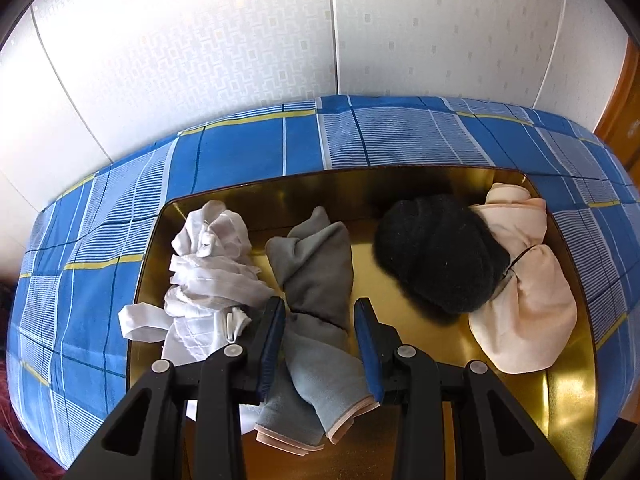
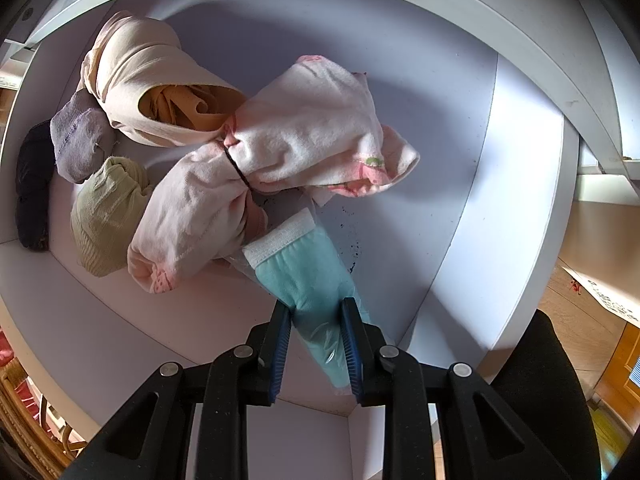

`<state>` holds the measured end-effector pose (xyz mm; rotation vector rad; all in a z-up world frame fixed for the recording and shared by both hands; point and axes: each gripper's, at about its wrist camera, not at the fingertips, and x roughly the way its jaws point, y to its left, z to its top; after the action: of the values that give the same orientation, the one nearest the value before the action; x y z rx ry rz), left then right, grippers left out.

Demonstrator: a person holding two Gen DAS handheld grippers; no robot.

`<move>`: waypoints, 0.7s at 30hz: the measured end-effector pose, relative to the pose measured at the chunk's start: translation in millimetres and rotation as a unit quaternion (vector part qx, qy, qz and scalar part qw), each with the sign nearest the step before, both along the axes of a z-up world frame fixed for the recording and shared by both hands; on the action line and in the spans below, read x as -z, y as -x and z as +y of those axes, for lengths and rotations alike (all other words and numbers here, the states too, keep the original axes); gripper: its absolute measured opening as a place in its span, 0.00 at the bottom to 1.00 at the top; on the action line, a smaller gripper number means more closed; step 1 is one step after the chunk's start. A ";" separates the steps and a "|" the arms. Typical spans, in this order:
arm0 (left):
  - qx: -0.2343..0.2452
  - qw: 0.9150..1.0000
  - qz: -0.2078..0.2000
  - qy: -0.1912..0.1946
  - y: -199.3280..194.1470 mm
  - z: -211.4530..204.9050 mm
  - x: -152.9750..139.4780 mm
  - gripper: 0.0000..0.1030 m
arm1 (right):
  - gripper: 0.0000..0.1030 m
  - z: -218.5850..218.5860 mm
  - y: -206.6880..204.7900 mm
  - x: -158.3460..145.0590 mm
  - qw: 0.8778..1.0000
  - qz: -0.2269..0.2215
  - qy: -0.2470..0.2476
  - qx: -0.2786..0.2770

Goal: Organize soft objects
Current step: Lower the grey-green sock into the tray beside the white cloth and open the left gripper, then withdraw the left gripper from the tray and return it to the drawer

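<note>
You're working in what looks like a home bedroom: a blue plaid bedsheet against patterned wallpaper, and a white drawer holding bundled underclothes.

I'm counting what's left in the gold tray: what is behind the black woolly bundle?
A peach cloth bundle lies behind the black woolly bundle in the gold tray, partly covered by it. Whatever is beneath the black bundle is hidden.
</note>
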<state>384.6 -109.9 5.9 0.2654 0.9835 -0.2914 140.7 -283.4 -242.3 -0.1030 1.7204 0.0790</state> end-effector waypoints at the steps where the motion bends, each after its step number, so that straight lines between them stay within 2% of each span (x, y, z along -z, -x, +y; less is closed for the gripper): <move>1: 0.001 1.000 -0.002 0.001 0.6 0.1 -0.6 0.35 | 0.24 -0.4 0.2 0.3 1.000 0.000 0.000 0.000; 17: 0.025 0.999 -0.019 -0.020 19.4 -1.6 -0.3 0.36 | 0.25 0.1 0.3 0.8 1.000 0.000 0.002 -0.001; 21: 0.023 0.999 -0.022 -0.020 21.2 0.3 -1.6 0.43 | 0.25 0.2 0.3 0.8 1.000 -0.001 0.001 -0.001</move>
<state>363.3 -109.6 7.5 0.3299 0.9408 -0.3070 140.3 -283.3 -243.1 -0.1064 1.7193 0.0779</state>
